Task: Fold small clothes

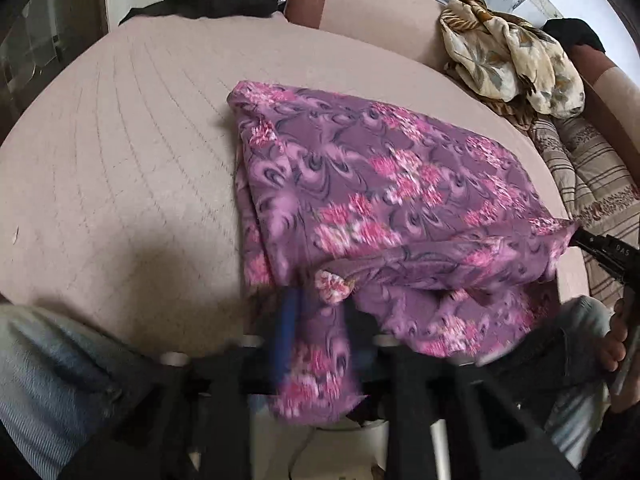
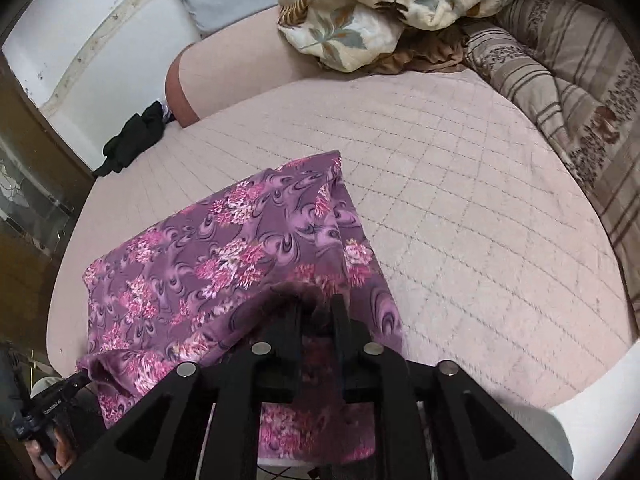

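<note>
On the bed: purple floral cloth lies partly folded across the pink quilted bed, its near edge lifted off the surface by both grippers.
Cloth layers: doubled along the far side, with a loose flap hanging down at the near edge.
Left gripper: jaws closed on the near left edge of the cloth, blue pad showing beside the bunched fabric; this part is blurred.
Right gripper: jaws pinched on the near right corner, cloth draped over and between them.
Each from the other's view: the right gripper's tip bites the cloth corner at the left camera's right edge, and the left one shows low left in the right camera.
Far corner: cream floral bundle heaped beside a striped pillow.
Far left edge: black garment lying apart from the cloth.
</note>
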Demonstrator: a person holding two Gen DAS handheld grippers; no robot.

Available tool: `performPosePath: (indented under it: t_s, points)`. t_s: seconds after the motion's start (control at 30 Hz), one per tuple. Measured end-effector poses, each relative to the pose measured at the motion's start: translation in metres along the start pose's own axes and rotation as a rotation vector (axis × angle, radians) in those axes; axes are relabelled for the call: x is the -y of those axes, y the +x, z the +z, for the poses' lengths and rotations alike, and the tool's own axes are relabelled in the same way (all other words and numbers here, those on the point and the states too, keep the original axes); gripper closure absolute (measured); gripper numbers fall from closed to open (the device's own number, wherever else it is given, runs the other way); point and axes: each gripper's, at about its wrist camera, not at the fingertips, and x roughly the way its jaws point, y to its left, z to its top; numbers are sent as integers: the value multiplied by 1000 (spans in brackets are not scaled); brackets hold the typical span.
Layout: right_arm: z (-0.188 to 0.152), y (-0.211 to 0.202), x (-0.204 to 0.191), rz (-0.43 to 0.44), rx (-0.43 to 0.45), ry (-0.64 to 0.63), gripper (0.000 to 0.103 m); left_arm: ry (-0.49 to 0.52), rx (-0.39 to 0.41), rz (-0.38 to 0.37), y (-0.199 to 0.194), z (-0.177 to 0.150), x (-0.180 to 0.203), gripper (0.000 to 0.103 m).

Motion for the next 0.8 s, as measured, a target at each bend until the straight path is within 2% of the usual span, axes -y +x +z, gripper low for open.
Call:
performPosePath:
  t_s: [0.07,0.1,0.13,0.2,0.27,0.33,0.4,0.47,0.57,0.67,0.8]
  points:
    - [-10,-13,3,28,30,29,80,-37,9,-20,-12,-8,-6,55]
    - [-16,-24,4,48,66,44,70,-60,23,-38,-21,-12,-11,53]
    - [-18,-37,5,63,97,52,51,-86,39,-74,-31,-13,-16,44]
    - [-20,-59,7,67,149,86,32,-149,62,-107,-43,-14,-23,36]
    - [-18,-63,7,114,139,112,31,-216,52,-133,-42,-9,-29,34]
    - [-15,-51,6,142,86,133,31,-288,-18,-175,-26,-2,-30,34]
    - [-13,-35,5,132,34,158,31,-352,-65,-214,-9,1,-31,34]
    - [-13,-17,6,152,-27,192,31,-378,-89,-215,1,1,-28,34]
    - [-22,-7,9,124,-74,240,33,-382,-103,-238,4,-3,-21,37]
    - [-25,-8,14,94,-83,256,33,-349,-124,-218,11,-5,-12,42]
    - [-18,11,18,62,-158,280,39,-379,-152,-162,26,-1,-15,59]
